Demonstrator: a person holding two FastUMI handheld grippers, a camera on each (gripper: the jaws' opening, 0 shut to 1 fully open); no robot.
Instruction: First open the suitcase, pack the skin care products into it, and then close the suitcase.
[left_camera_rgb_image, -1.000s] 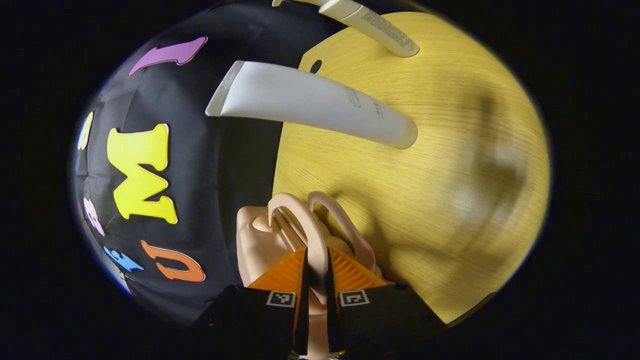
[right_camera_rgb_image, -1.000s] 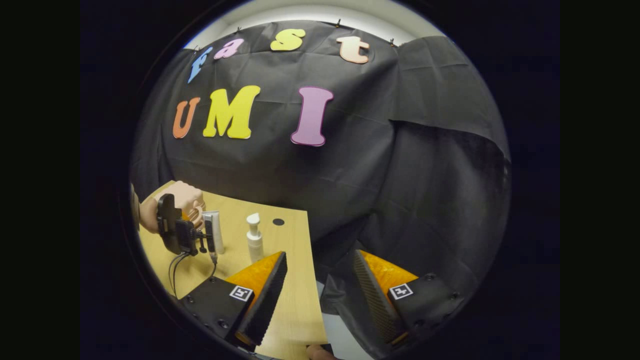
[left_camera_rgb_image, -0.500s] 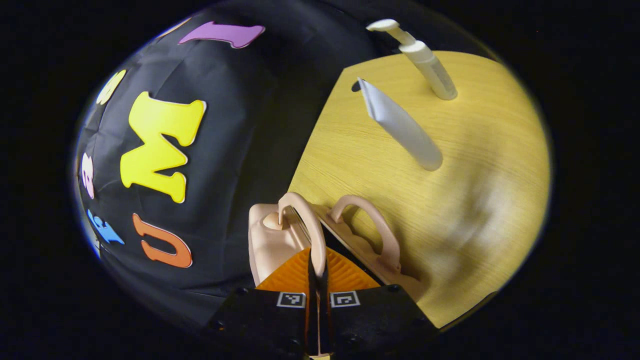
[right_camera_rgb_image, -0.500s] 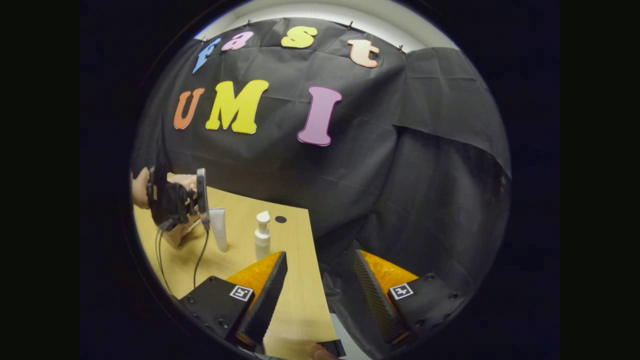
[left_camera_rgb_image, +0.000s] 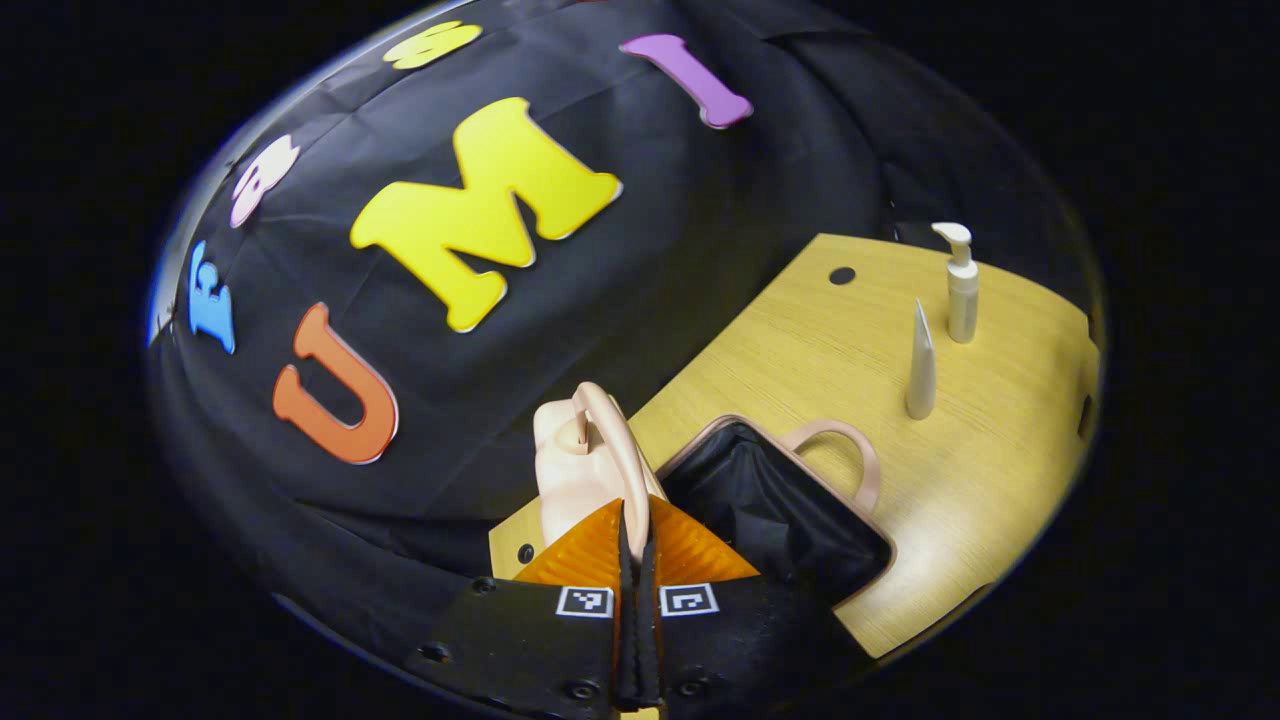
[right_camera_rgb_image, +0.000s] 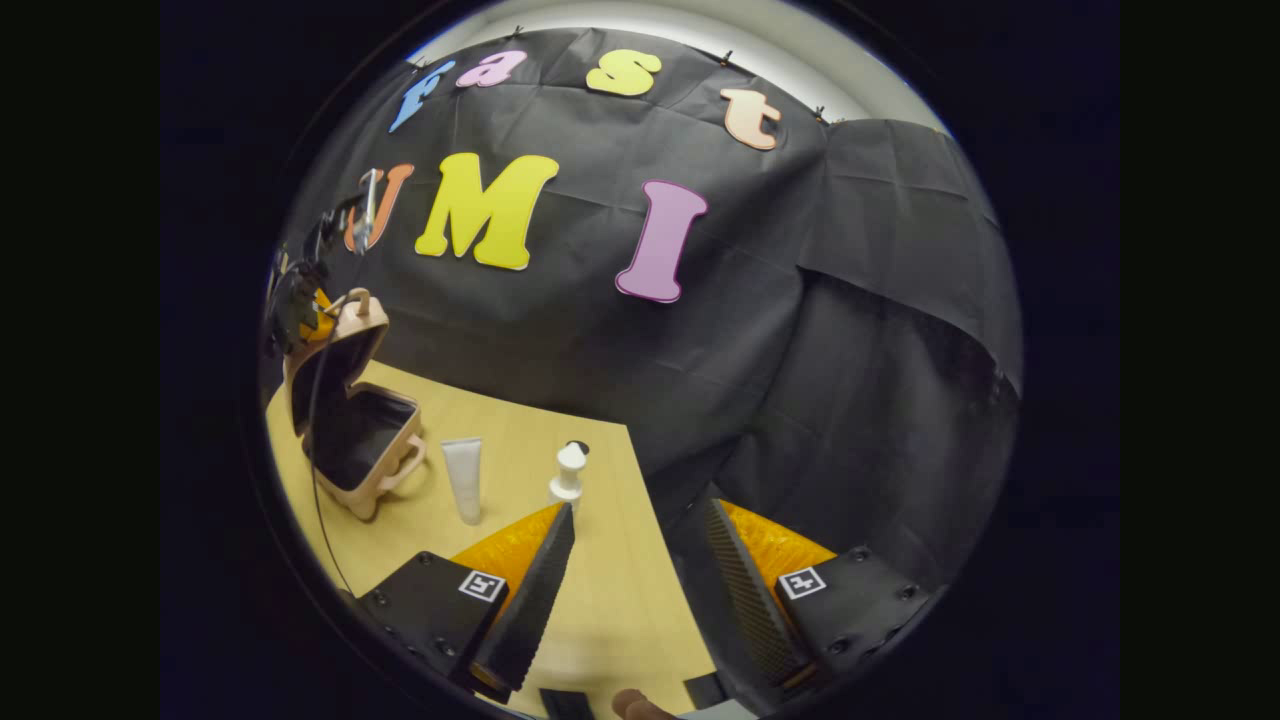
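The left claw (left_camera_rgb_image: 634, 560), clamped on the lid's handle (left_camera_rgb_image: 612, 450), holds the suitcase (right_camera_rgb_image: 352, 420) wide; a slip would drop the lid, while the right claw (right_camera_rgb_image: 632, 580) hangs open.

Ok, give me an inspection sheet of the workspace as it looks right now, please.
Surface: light wooden table with a round hole near its far edge.
Job's things: small pink suitcase open, dark lining showing; white squeeze tube and white pump bottle upright on the table, outside it.
Clutter: nothing seen.
Grippers: left tool shut on the lid handle; right tool open, holding nothing.
Cables: black cable hanging from the left tool.
Surroundings: black cloth wall.
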